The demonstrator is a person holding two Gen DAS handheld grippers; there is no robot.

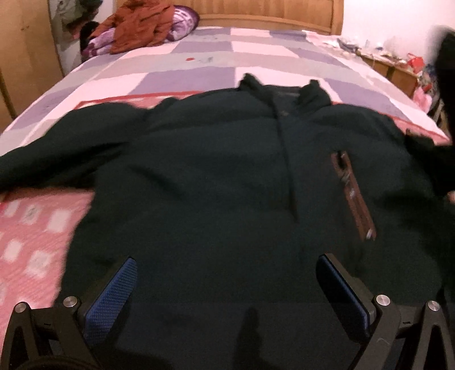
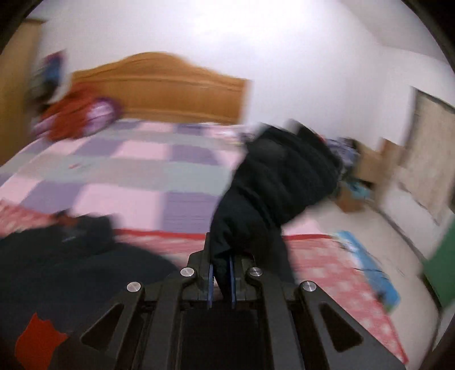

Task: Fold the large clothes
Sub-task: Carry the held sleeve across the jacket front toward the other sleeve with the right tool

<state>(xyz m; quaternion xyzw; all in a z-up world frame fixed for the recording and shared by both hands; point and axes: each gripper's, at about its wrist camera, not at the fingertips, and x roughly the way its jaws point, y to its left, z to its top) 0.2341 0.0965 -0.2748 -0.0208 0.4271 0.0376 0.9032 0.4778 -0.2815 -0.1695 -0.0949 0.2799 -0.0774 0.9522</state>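
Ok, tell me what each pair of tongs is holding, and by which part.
The right tongs are shut on the dark jacket's sleeve, pinching its end. The left tongs are open over the jacket's body, holding nothing.

The far half of the bed [image 1: 216, 57] lies bare between the jacket [image 1: 227, 176] and the headboard [image 1: 256, 17], leaving open room to pass. A heap of clothes [image 1: 136, 28] fills its far left corner. A cluttered nightstand [image 1: 392, 62] stands along the right edge. The lifted sleeve [image 2: 278, 182] hangs over the bed's right side, blocking the way there.
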